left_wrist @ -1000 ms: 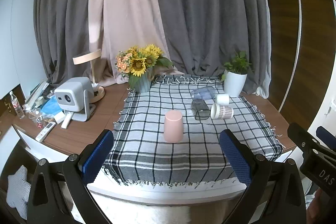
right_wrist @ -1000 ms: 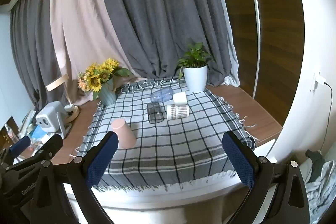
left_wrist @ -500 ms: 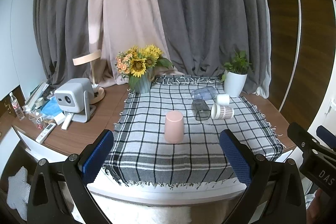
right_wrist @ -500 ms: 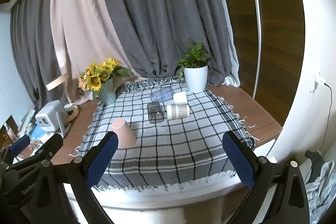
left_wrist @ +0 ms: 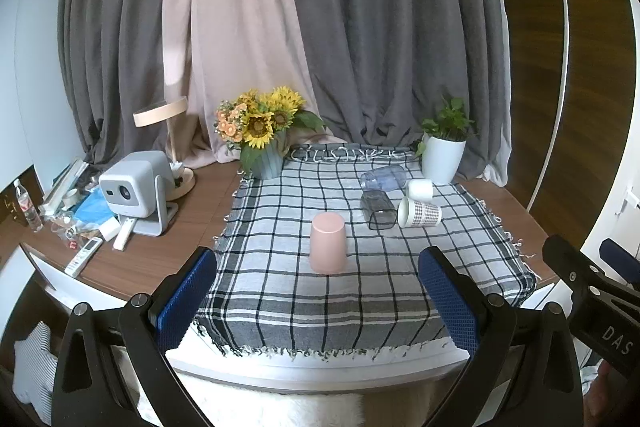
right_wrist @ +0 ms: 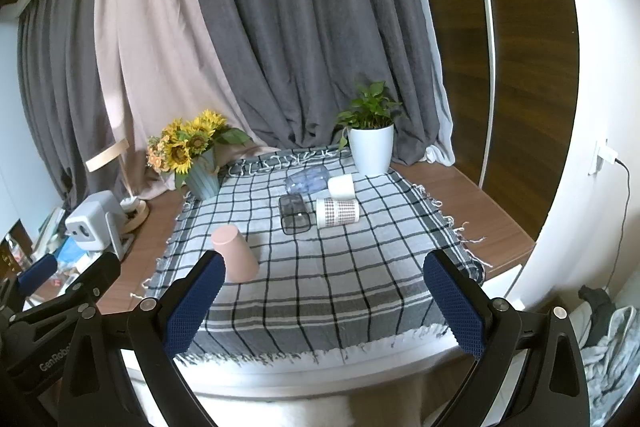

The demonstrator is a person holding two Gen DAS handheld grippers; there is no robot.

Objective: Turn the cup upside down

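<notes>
A pink cup (left_wrist: 328, 243) stands upside down on the checked cloth (left_wrist: 280, 291); it also shows in the right wrist view (right_wrist: 235, 253). Behind it lie a dark clear cup (left_wrist: 376, 209), a white patterned cup (left_wrist: 419, 212), a clear bluish cup (left_wrist: 383, 177) and a small white cup (left_wrist: 421, 189), all on their sides or low. My left gripper (left_wrist: 318, 301) is open and empty, short of the table's front edge. My right gripper (right_wrist: 324, 303) is open and empty, also short of the edge.
A sunflower vase (left_wrist: 267, 159) stands at the cloth's back left and a potted plant (left_wrist: 443, 155) at the back right. A white projector (left_wrist: 134, 187), a lamp (left_wrist: 168, 131), remotes and clutter fill the table's left side. Curtains hang behind.
</notes>
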